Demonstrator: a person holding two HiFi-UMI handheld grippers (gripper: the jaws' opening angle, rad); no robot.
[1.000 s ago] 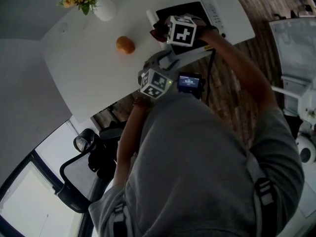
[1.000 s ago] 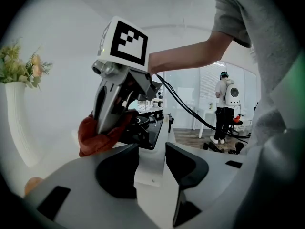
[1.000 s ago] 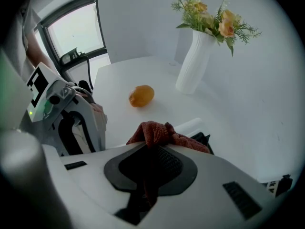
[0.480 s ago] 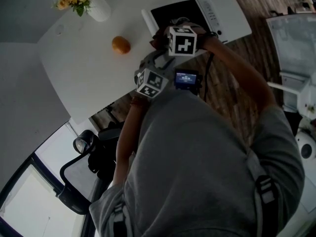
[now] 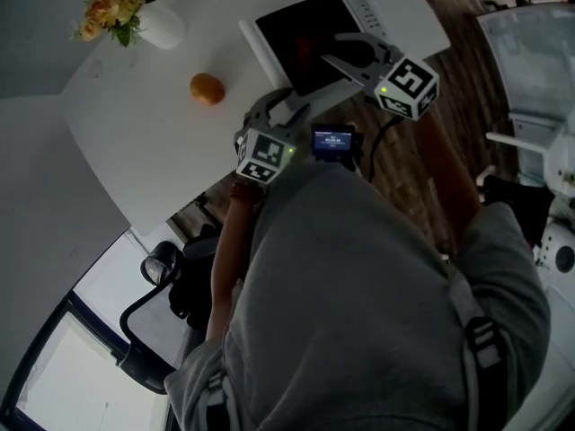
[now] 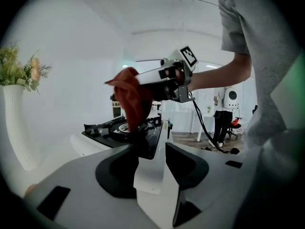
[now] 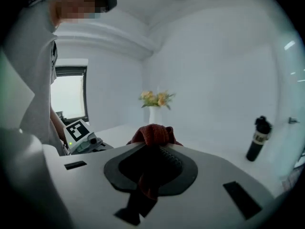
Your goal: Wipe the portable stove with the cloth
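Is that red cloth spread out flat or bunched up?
Bunched up. The right gripper pinches the cloth into a crumpled wad, and its loose end dangles over the portable stove.

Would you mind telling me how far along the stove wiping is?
Done: the cloth is gripped by the right gripper, and the left gripper clamps the portable stove by its white edge. In hand: the cloth hangs over the burner. Left: whether the black top is clean cannot be judged, so wiping may remain.
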